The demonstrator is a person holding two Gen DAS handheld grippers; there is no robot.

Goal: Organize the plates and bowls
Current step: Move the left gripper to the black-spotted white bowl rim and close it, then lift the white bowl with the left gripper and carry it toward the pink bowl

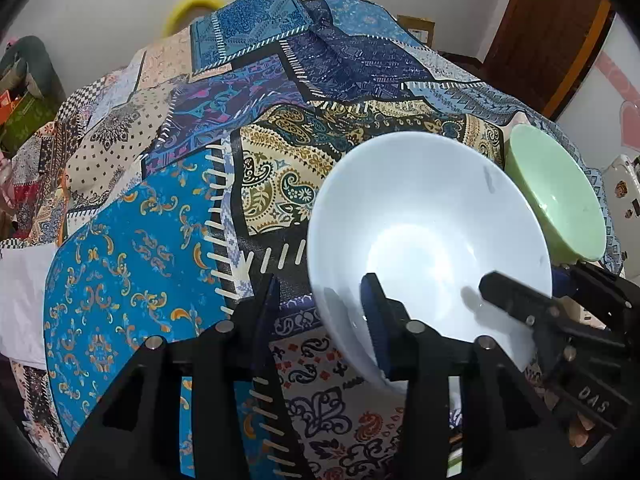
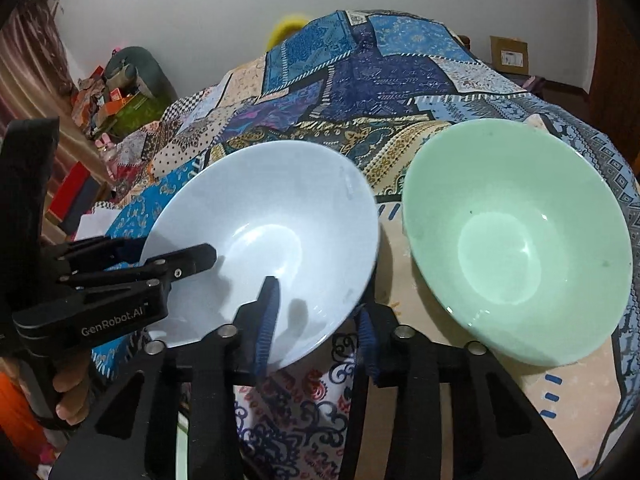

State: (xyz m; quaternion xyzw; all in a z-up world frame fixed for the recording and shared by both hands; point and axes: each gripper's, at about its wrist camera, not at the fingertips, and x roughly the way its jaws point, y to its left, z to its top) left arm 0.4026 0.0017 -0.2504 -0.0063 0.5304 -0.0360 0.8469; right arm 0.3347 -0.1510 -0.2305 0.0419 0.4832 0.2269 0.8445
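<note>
A pale blue bowl (image 1: 428, 232) sits on the patterned cloth; it also shows in the right wrist view (image 2: 264, 236). A green bowl (image 2: 516, 236) stands to its right, seen at the far right in the left wrist view (image 1: 556, 196). My left gripper (image 1: 320, 308) is open, its jaws straddling the blue bowl's near-left rim, one finger inside, one outside. My right gripper (image 2: 320, 312) is open and straddles the blue bowl's near-right rim, its left finger inside. Each gripper shows in the other's view, the right one (image 1: 532, 300) and the left one (image 2: 160, 264).
A patchwork cloth (image 1: 160, 260) covers the whole table. A yellow object (image 1: 192, 8) peeks over the far edge. Clutter and boxes (image 2: 116, 92) lie on the floor at the left. A cardboard box (image 2: 508, 52) sits against the far wall.
</note>
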